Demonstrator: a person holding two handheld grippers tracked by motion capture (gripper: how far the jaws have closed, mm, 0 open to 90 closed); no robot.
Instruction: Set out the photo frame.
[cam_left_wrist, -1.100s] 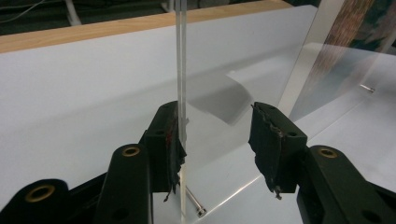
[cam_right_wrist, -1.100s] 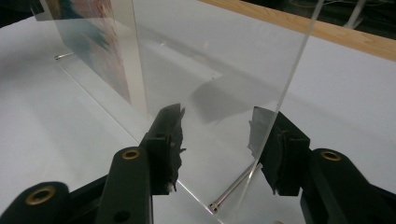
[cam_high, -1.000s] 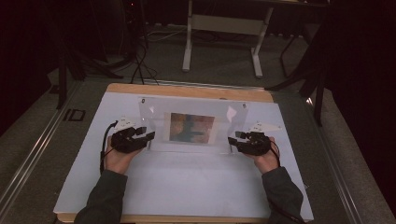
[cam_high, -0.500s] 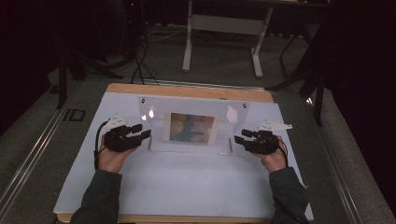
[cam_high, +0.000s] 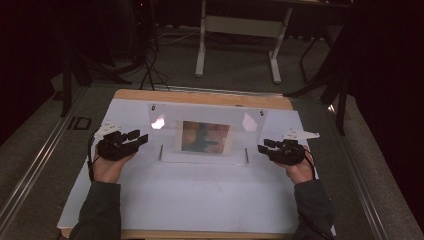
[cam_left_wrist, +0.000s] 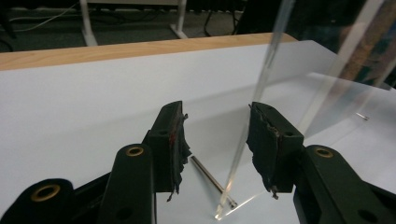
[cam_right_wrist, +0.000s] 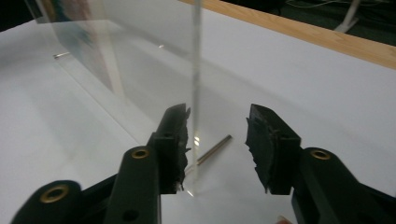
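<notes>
Between each tool's parted, just-closing pads (cam_left_wrist: 180, 140) stands the acrylic frame (cam_high: 205, 136)'s edge: stiff, slick, brittle; we grip there gently.

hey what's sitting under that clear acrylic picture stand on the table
Under the clear stand lies the white table cover, with a thin metal rod at each lower end. The cover hides the tabletop except the wooden far edge.

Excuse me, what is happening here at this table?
A person holds a tool in each hand at the two ends of a clear picture frame that stands on the white table. The left tool and the right tool each have a side edge of the frame between their jaws. Both have just been closing, but neither presses on it yet.
</notes>
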